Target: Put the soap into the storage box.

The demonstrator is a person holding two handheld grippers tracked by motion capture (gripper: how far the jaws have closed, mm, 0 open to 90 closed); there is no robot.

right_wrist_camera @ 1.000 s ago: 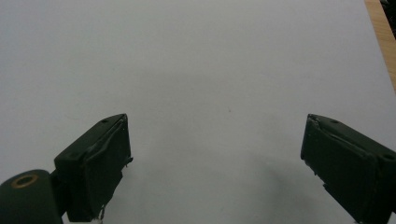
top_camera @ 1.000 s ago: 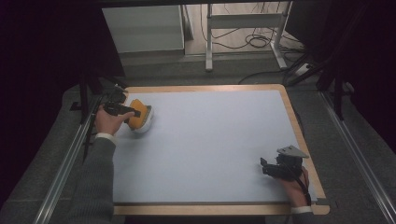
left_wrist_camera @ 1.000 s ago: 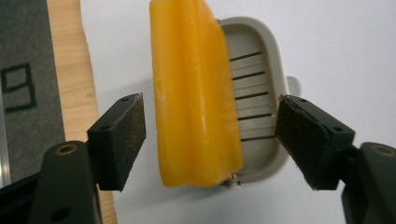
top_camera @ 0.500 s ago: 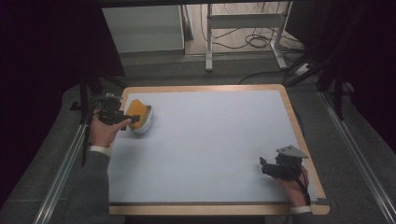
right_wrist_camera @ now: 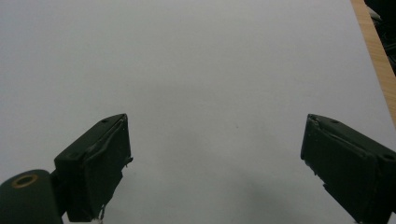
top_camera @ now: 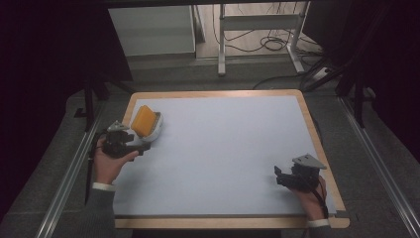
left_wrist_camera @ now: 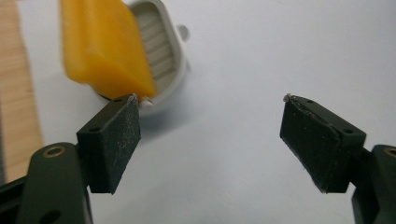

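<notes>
An orange block leans tilted in a white ridged dish at the far left of the white mat. In the left gripper view the orange block and the dish lie just beyond the left jaw's tip. My left gripper sits just in front of the dish, open, with nothing between its fingers. Near the mat's front right corner my right gripper rests low, and its jaws stand wide apart over bare mat.
The white mat covers a wooden-edged board. Metal rails run along both sides of the table. Behind the board stand a white cabinet and a metal frame with cables on the floor.
My left gripper has drawn back from the orange block toward the front left and is now clear of the dish. The right gripper has stayed put.
</notes>
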